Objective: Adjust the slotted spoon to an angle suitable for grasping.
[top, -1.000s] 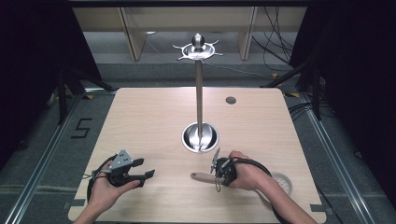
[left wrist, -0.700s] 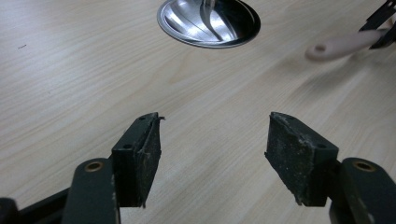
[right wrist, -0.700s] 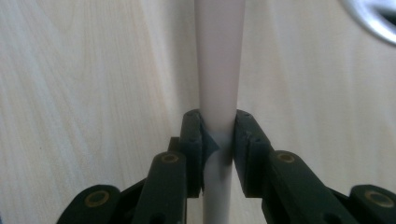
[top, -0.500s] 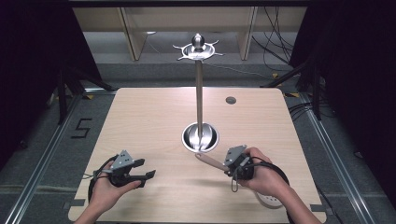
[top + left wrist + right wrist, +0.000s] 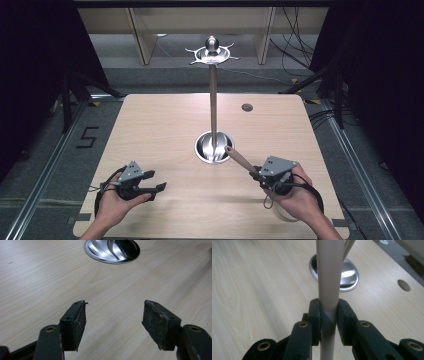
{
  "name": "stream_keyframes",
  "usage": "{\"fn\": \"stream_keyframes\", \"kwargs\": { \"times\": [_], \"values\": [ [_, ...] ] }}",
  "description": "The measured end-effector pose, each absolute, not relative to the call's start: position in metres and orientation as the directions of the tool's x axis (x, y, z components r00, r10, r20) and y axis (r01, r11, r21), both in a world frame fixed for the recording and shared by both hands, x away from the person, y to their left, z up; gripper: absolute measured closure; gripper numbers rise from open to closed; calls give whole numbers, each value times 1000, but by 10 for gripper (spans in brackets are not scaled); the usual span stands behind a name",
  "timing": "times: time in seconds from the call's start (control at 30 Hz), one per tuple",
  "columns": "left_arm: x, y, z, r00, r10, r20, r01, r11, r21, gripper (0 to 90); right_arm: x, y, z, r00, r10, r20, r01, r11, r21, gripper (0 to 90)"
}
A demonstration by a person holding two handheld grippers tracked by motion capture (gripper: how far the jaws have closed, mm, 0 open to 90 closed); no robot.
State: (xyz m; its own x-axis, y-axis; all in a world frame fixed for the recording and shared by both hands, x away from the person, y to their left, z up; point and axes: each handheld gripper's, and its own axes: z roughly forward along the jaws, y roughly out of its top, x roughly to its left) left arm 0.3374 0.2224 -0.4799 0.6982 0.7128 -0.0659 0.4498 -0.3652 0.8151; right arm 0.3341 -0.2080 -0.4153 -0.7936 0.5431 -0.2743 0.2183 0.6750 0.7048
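Slippage is the main risk: the right gripper (image 5: 256, 174) is clamping a wooden handle (image 5: 329, 285) near its lower end, above the table (image 5: 165, 130) beside the stand base (image 5: 214, 147), so it may be pivoting between the pads. The left gripper (image 5: 113, 320) is standing open, holding nothing.

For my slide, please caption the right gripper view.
Tongs clamp a beige handle above the round metal stand base.

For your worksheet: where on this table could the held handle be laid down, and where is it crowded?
Free: the table left of the stand, and the back right corner around the hole. Crowded: the front middle, between the stand's base, the handle and the right tool.
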Motion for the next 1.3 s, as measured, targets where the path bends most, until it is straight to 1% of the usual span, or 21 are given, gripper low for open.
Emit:
{"fn": "stream_keyframes", "kwargs": {
  "times": [0.03, 0.13, 0.2, 0.27, 0.37, 0.47, 0.53, 0.57, 0.6, 0.63, 0.8, 0.87, 0.9, 0.93, 0.97, 1.03, 1.13, 1.2, 1.23, 1.27, 1.3],
  "values": [
    [337, 222, -480, 698, 713, -65, 450, -365, 815, 345, 332, -210, -414, -786, 559, -264, 231, 661, 714, 757],
    [337, 223, -479, 696, 715, -58, 446, -368, 816, 345, 329, -216, -410, -766, 585, -265, 209, 617, 759, 757],
    [337, 223, -480, 697, 714, -62, 442, -361, 821, 345, 329, -217, -409, -761, 592, -266, 205, 608, 767, 757],
    [337, 223, -480, 697, 715, -61, 442, -360, 822, 345, 326, -221, -407, -736, 630, -248, 205, 557, 805, 757],
    [338, 223, -480, 697, 714, -63, 441, -358, 823, 345, 325, -223, -406, -728, 643, -237, 204, 533, 821, 757],
    [337, 223, -479, 699, 712, -62, 443, -364, 819, 345, 324, -229, -403, -715, 667, -208, 196, 478, 856, 757],
    [337, 222, -480, 691, 719, -76, 444, -339, 830, 345, 324, -230, -402, -713, 674, -193, 199, 459, 866, 757],
    [337, 222, -480, 691, 719, -75, 443, -339, 830, 345, 324, -232, -402, -696, 694, -186, 180, 419, 890, 757],
    [337, 222, -480, 691, 719, -75, 442, -339, 830, 345, 324, -232, -402, -696, 694, -186, 180, 419, 890, 757],
    [337, 222, -480, 691, 719, -75, 443, -338, 830, 345, 324, -236, -400, -696, 701, -156, 188, 388, 902, 757],
    [337, 222, -481, 686, 723, -85, 448, -327, 832, 345, 323, -240, -394, -687, 718, -115, 189, 329, 925, 757],
    [337, 222, -480, 689, 720, -75, 446, -341, 828, 345, 323, -242, -390, -679, 726, -111, 173, 304, 937, 757],
    [337, 222, -480, 690, 720, -74, 442, -337, 831, 345, 324, -243, -389, -672, 728, -138, 136, 305, 943, 757],
    [337, 222, -480, 690, 720, -74, 442, -337, 831, 344, 322, -242, -387, -669, 735, -110, 160, 287, 944, 757],
    [337, 222, -480, 686, 723, -80, 447, -332, 831, 344, 322, -242, -387, -669, 735, -110, 160, 287, 944, 757],
    [337, 221, -480, 686, 724, -80, 447, -332, 831, 345, 324, -243, -383, -662, 737, -134, 116, 277, 954, 757],
    [337, 222, -480, 685, 724, -79, 446, -331, 832, 344, 323, -241, -379, -657, 747, -106, 123, 244, 962, 757],
    [337, 222, -480, 685, 725, -80, 446, -330, 832, 345, 325, -242, -377, -665, 737, -118, 113, 256, 960, 757],
    [336, 221, -480, 681, 727, -87, 449, -321, 834, 345, 324, -240, -376, -663, 742, -100, 125, 241, 962, 758],
    [336, 221, -480, 679, 729, -86, 447, -318, 836, 344, 326, -240, -375, -676, 730, -96, 118, 237, 964, 758],
    [336, 222, -480, 681, 728, -80, 445, -324, 835, 345, 327, -239, -372, -666, 738, -108, 105, 236, 966, 757]
  ]
}}
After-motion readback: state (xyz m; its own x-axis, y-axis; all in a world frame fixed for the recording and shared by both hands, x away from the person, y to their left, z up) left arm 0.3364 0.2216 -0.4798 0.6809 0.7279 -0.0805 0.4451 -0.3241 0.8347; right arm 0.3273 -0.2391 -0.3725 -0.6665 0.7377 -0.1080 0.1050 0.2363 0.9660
